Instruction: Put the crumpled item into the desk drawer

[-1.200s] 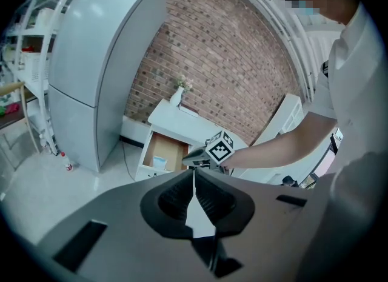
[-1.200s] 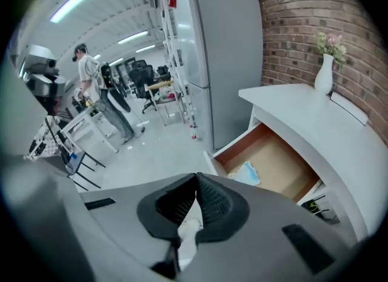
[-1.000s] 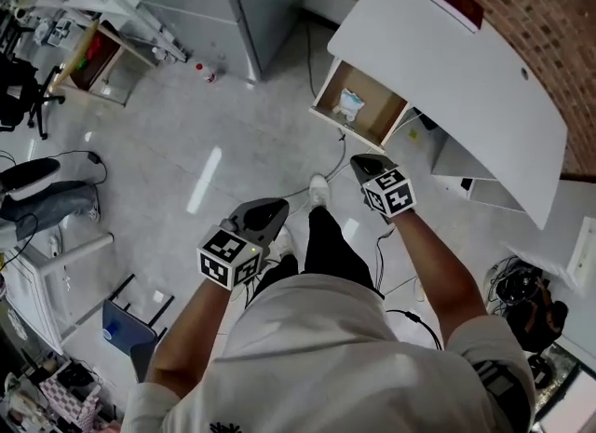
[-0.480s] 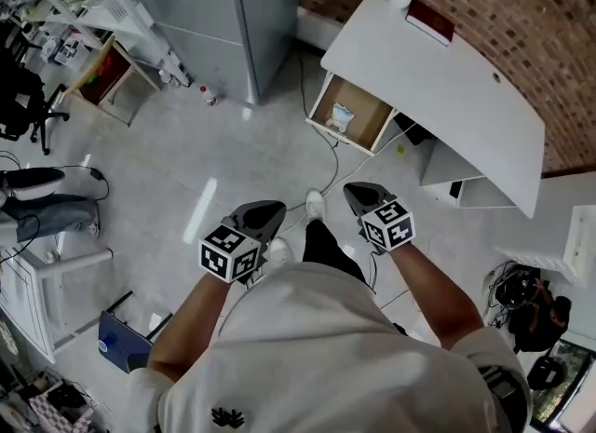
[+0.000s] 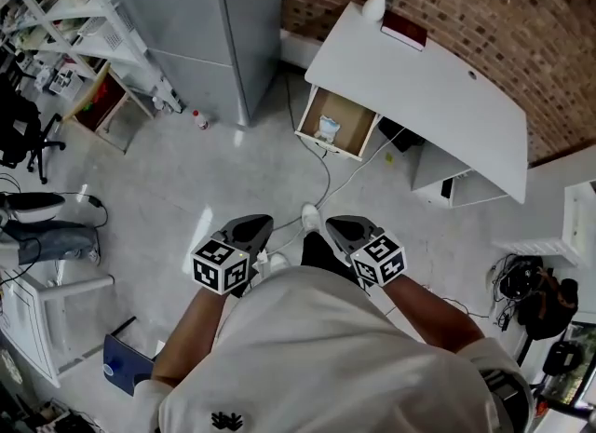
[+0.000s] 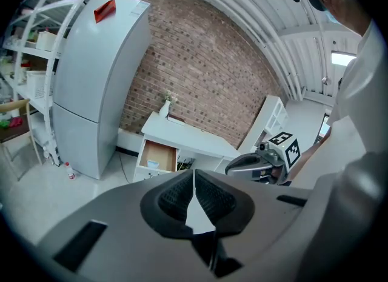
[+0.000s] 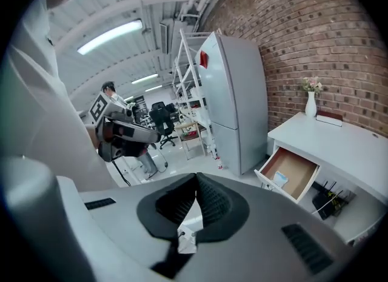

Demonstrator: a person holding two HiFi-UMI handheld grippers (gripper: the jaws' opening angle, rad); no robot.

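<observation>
- While I stand well apart from the drawer, left gripper and right gripper sit closed, empty.
- Crumpled item seems inside; the open drawer could catch my legs.

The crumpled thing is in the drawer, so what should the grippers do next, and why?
Probably just lower both grippers and stop, since the job looks done. The crumpled item already lies inside the open drawer of the desk. The left gripper and right gripper are both shut on nothing, well away from the desk.
</observation>
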